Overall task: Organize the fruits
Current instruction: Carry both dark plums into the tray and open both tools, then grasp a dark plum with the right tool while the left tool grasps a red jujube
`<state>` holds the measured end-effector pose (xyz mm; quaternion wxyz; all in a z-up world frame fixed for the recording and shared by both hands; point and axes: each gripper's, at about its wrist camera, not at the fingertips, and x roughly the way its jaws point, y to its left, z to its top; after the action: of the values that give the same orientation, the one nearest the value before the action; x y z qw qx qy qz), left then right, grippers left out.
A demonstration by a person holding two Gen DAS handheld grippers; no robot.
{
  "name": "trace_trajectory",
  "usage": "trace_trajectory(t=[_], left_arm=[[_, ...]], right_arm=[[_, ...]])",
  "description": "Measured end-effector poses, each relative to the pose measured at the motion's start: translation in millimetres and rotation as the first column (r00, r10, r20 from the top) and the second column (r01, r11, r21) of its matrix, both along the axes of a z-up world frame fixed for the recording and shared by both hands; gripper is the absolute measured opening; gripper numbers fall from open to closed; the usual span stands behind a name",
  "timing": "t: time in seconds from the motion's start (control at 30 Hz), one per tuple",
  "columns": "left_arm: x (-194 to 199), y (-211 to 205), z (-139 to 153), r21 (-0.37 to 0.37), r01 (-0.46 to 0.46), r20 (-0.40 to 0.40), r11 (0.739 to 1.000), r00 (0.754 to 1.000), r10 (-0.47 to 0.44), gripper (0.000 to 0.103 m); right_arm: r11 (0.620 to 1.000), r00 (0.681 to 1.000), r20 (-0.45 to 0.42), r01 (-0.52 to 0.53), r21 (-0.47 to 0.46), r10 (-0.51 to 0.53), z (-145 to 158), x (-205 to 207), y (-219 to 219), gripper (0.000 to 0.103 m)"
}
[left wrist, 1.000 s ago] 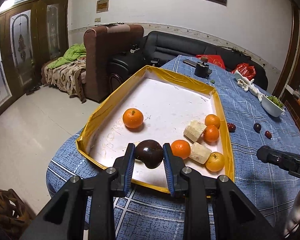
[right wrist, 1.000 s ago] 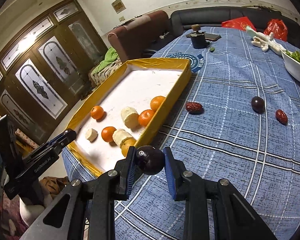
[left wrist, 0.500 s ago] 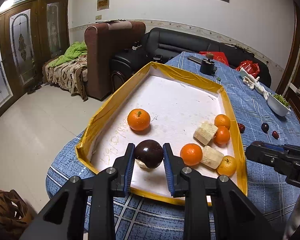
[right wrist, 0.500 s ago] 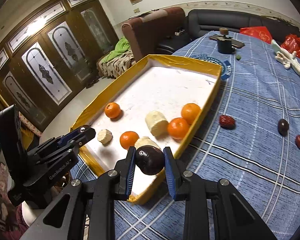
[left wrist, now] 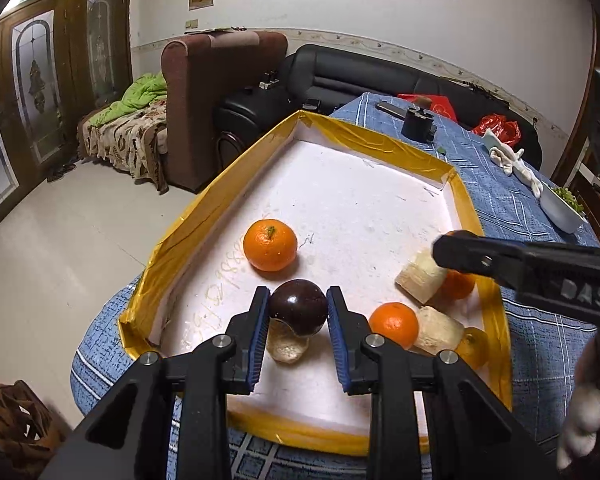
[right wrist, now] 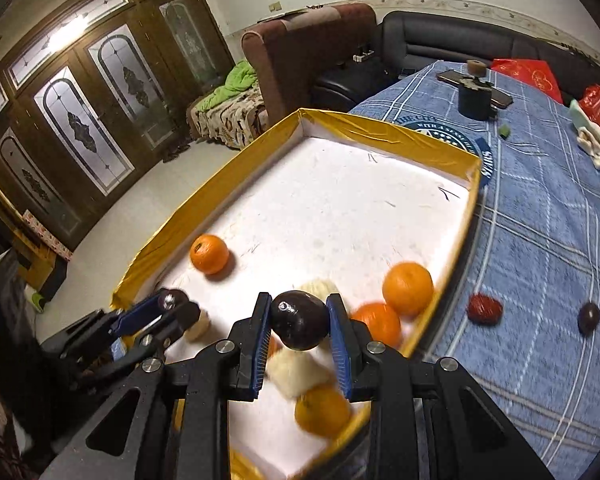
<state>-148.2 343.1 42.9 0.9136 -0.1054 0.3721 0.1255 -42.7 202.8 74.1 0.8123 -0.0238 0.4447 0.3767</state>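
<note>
Left gripper (left wrist: 298, 310) angled down over the tray (left wrist: 172, 240), jaws clamped on a dark plum (left wrist: 298, 307) above the near end. Right gripper (right wrist: 299, 322), marked "DAS", tilted down over the tray's right side, pinching a second plum (right wrist: 299, 325) above the oranges (right wrist: 407, 288).

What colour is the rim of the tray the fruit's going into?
Golden yellow, a shiny taped rim around a white floor; it shows best in the left wrist view.

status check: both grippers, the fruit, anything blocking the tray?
Left gripper shut on dark fruit. Right gripper shut on second dark fruit. Both over the yellow tray. Oranges and pale chunks crowd its near right corner.
</note>
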Motion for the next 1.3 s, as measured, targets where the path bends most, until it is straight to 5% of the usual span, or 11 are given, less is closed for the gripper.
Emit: trace_trajectory(t=[0.17, 0.37, 0.57, 0.9, 1.17, 1.3], left_arm=[[5.0, 4.6, -3.3, -0.015, 0.006, 0.000, 1.000, 1.000, -0.006, 0.029], [10.2, -4.6, -1.4, -0.010, 0.035, 0.020, 0.999, 0.999, -0.035, 0.069], [5.2, 1.3, -0.7, -0.060, 0.025, 0.031, 0.998, 0.999, -0.023, 0.072], [-7.4, 5.4, 7.2, -0.151, 0.038, 0.059, 0.988, 0.998, -0.029, 0.082], [-10.9, -11.6, 14.7, -0.275, 0.107, 0.071, 0.956, 0.993, -0.091, 0.086], [-16.4, -27.6, 21.0, -0.263, 0.128, 0.071, 0.956, 0.991, -0.113, 0.086]], right_arm=[[0.999, 1.000, 0.007, 0.005, -0.043, -0.005, -10.1, 15.6, 19.0, 0.033], [0.999, 1.000, 0.020, 0.001, -0.043, -0.001, -8.8, 22.9, 29.3, 0.033], [1.000, 1.000, -0.014, -0.007, 0.009, 0.007, -8.5, 27.9, 33.6, 0.035], [0.997, 0.999, -0.042, 0.037, 0.069, -0.034, -3.1, 18.7, 11.4, 0.052], [0.990, 0.995, -0.035, 0.098, 0.103, -0.095, 0.4, 0.6, -36.1, 0.057], [0.978, 0.983, 0.004, 0.183, 0.102, -0.184, 2.6, 0.2, -83.7, 0.057]])
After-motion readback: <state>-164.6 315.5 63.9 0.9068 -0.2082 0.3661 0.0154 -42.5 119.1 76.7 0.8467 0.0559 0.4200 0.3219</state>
